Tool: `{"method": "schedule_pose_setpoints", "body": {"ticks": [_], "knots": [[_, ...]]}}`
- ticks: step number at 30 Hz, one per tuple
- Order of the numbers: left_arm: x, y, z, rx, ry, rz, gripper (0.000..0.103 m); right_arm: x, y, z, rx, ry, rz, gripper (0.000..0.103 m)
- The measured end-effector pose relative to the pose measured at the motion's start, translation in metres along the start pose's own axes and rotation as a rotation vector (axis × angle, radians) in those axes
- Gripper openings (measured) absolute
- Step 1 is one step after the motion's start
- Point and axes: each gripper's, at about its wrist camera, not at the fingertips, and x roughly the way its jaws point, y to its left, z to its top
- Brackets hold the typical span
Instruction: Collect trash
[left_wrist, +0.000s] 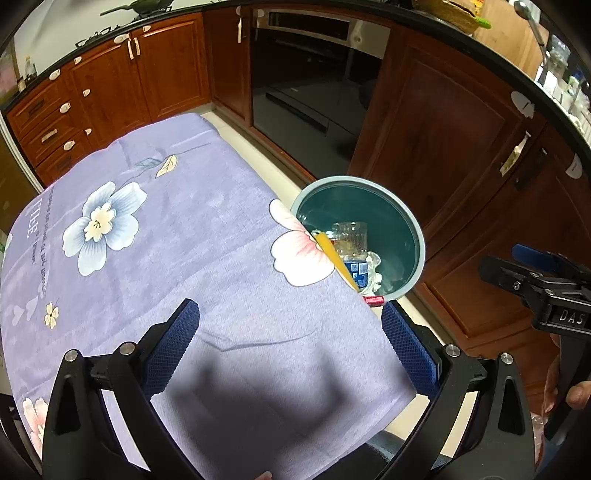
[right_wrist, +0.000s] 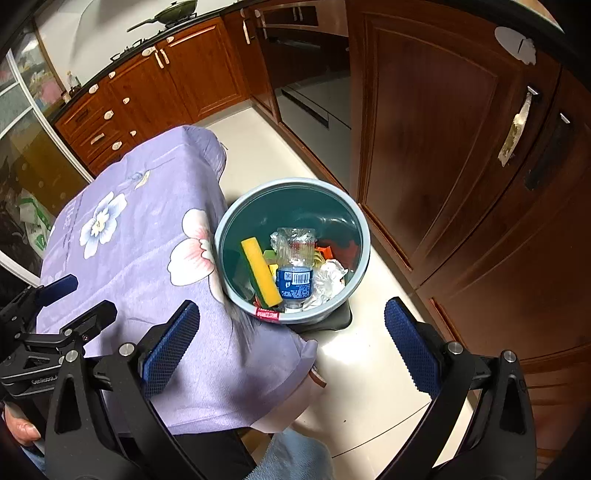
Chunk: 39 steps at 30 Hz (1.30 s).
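A round blue-grey trash bin (right_wrist: 364, 236) stands on the floor beside the table; it also shows in the left wrist view (left_wrist: 415, 229). Inside it lie a clear plastic bottle (right_wrist: 295, 266) with a blue label, a yellow sponge (right_wrist: 258, 269), crumpled white paper (right_wrist: 328, 280) and orange scraps. A small red wrapper (right_wrist: 266, 314) sits at the bin's near rim. My left gripper (left_wrist: 290, 328) is open and empty above the purple floral tablecloth (left_wrist: 166, 240). My right gripper (right_wrist: 291, 328) is open and empty, just short of the bin above the table's corner.
Wooden kitchen cabinets (right_wrist: 461, 166) and a dark oven (left_wrist: 310, 85) line the far and right sides. The light floor (right_wrist: 369, 369) runs between table and cabinets. A black base (right_wrist: 340, 319) shows under the bin. Bags (right_wrist: 35, 225) lie at far left.
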Motion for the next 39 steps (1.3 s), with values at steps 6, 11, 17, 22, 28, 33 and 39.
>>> {"method": "schedule_pose_setpoints", "body": {"ticks": [6,11,17,22,28,33,39], "knots": [[0.002,0.001,-0.006,-0.002,0.006,0.001,0.099,0.003,0.006,-0.002,-0.015,0.006,-0.005,0.096],[0.007,0.002,-0.008,-0.006,0.014,0.004,0.099,0.008,0.007,-0.003,-0.021,0.017,-0.008,0.096],[0.013,0.004,-0.01,-0.009,0.025,0.004,0.099,0.013,0.006,-0.004,-0.021,0.03,-0.013,0.096],[0.018,0.005,-0.011,-0.009,0.032,0.005,0.099,0.018,0.005,-0.004,-0.02,0.04,-0.014,0.096],[0.021,0.005,-0.012,-0.011,0.038,0.007,0.099,0.023,0.004,-0.006,-0.02,0.052,-0.014,0.096],[0.024,0.006,-0.014,-0.013,0.044,0.007,0.099,0.027,0.005,-0.006,-0.02,0.059,-0.014,0.096],[0.026,0.006,-0.014,-0.01,0.048,0.012,0.099,0.03,0.004,-0.007,-0.017,0.066,-0.014,0.096]]}}
